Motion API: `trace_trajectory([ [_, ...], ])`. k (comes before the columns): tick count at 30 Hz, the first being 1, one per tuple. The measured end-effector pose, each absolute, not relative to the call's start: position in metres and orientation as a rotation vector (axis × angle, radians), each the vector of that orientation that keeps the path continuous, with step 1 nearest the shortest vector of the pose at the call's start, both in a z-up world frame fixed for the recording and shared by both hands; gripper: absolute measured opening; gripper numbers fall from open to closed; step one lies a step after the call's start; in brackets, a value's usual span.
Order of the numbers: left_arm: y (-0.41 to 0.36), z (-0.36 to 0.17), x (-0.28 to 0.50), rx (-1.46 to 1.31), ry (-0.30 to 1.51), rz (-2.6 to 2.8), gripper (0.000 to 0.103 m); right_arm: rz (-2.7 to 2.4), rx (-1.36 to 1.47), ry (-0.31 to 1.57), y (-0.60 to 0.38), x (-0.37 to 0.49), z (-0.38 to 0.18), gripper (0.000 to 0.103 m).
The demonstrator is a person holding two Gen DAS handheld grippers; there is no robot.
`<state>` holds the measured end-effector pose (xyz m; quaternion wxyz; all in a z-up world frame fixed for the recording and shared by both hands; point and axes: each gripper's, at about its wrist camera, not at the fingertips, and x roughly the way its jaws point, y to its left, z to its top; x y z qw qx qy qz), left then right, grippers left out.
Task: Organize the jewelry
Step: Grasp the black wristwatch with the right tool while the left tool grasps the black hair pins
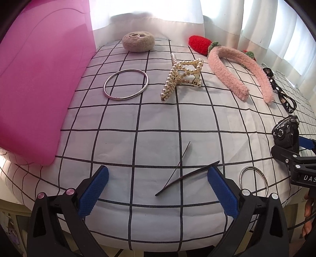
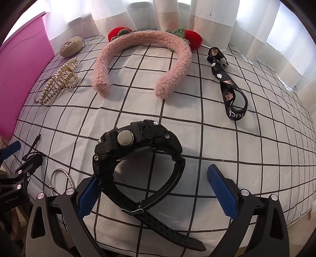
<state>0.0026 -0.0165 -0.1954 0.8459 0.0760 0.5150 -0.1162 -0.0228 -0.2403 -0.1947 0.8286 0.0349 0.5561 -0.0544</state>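
Observation:
My left gripper (image 1: 158,183) is open above a black hair stick (image 1: 185,178) on the checked cloth; a second thin black stick (image 1: 182,157) crosses it. A silver bangle (image 1: 126,84), a pearl hair claw (image 1: 182,76) and a pink fluffy headband (image 1: 235,73) lie further back. My right gripper (image 2: 156,187) is open, with a black wristwatch (image 2: 138,147) lying between its fingers, the strap against the left finger (image 2: 87,195). The watch also shows in the left wrist view (image 1: 285,132). A small silver ring (image 2: 61,179) lies to the left; it also shows in the left wrist view (image 1: 253,179).
A pink box (image 1: 35,83) stands along the left edge. A beige felt puff (image 1: 137,41) sits at the back. A black printed lanyard (image 2: 230,87) lies at the right. White curtains (image 2: 217,17) hang behind. The cloth's front edge (image 1: 158,245) drops off just under my left gripper.

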Motion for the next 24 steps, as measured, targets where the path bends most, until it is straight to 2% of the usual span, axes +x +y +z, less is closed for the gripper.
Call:
trace_trajectory([
  [4, -0.020, -0.195, 0.003, 0.159, 1.082, -0.245, 0.096, -0.110, 0.069, 1.159, -0.239, -0.023, -0.195, 0.094],
  [7, -0.024, -0.193, -0.001, 0.172, 1.062, -0.275, 0.084, -0.106, 0.070, 1.174, -0.240, -0.022, -0.194, 0.094],
  [9, -0.030, -0.190, -0.006, 0.197, 1.044, -0.318, 0.062, -0.095, 0.072, 1.179, -0.240, -0.021, -0.193, 0.093],
  [10, -0.033, -0.188, -0.008, 0.207, 1.038, -0.338, 0.057, -0.093, 0.070, 1.180, -0.239, -0.022, -0.193, 0.093],
  [12, -0.038, -0.186, -0.011, 0.220, 1.032, -0.371, 0.034, -0.089, 0.071, 1.179, -0.239, -0.023, -0.192, 0.092],
  [13, -0.040, -0.185, -0.012, 0.224, 1.030, -0.383, 0.027, -0.084, 0.068, 1.173, -0.238, -0.023, -0.191, 0.086],
  [14, -0.042, -0.184, -0.012, 0.227, 1.031, -0.392, 0.015, -0.072, 0.061, 1.168, -0.235, -0.024, -0.190, 0.078],
  [16, -0.044, -0.184, -0.013, 0.224, 1.034, -0.394, 0.014, -0.056, 0.035, 1.156, -0.229, -0.026, -0.186, 0.064],
  [24, -0.038, -0.178, -0.012, 0.184, 1.043, -0.394, 0.011, -0.046, 0.106, 1.153, -0.236, -0.029, -0.184, 0.064],
])
